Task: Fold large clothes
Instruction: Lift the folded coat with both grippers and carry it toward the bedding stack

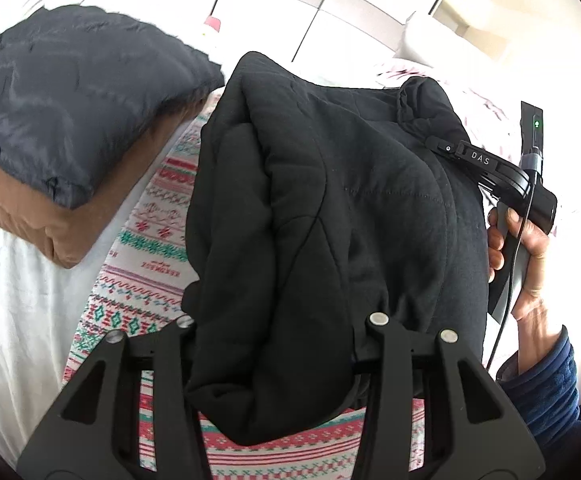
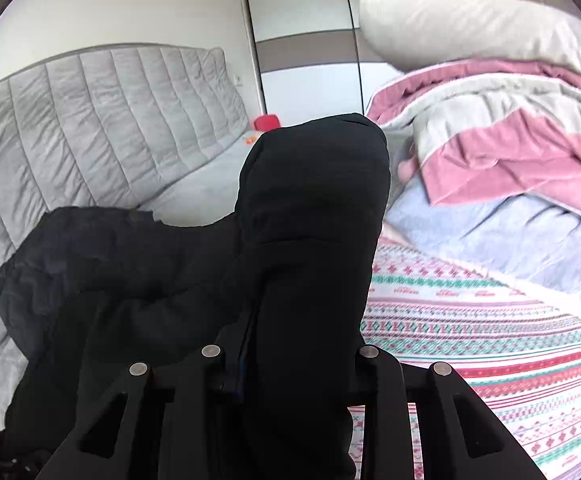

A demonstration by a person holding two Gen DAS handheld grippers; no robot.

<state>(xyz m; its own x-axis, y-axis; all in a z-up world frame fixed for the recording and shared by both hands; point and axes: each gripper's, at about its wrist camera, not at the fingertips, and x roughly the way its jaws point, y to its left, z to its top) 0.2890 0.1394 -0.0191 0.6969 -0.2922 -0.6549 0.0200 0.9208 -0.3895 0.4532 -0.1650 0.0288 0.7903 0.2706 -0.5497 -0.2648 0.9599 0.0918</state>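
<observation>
A large black quilted jacket (image 1: pixel 330 200) hangs above the bed, held between both grippers. My left gripper (image 1: pixel 282 344) is shut on a thick fold of its near edge; the cloth drapes over and hides the fingertips. My right gripper (image 1: pixel 446 148) shows in the left wrist view at the jacket's far right edge, shut on the cloth, with a hand on its handle. In the right wrist view the jacket (image 2: pixel 310 240) bulges up between the fingers of my right gripper (image 2: pixel 290 360) and trails off to the left.
A patterned red, green and white sheet (image 1: pixel 146 256) covers the bed below. A folded stack, dark grey jacket (image 1: pixel 70 96) on a brown garment (image 1: pixel 30 216), lies at the left. Rumpled pink and grey bedding (image 2: pixel 490 148), a pillow, grey headboard (image 2: pixel 102 128) and wardrobe stand beyond.
</observation>
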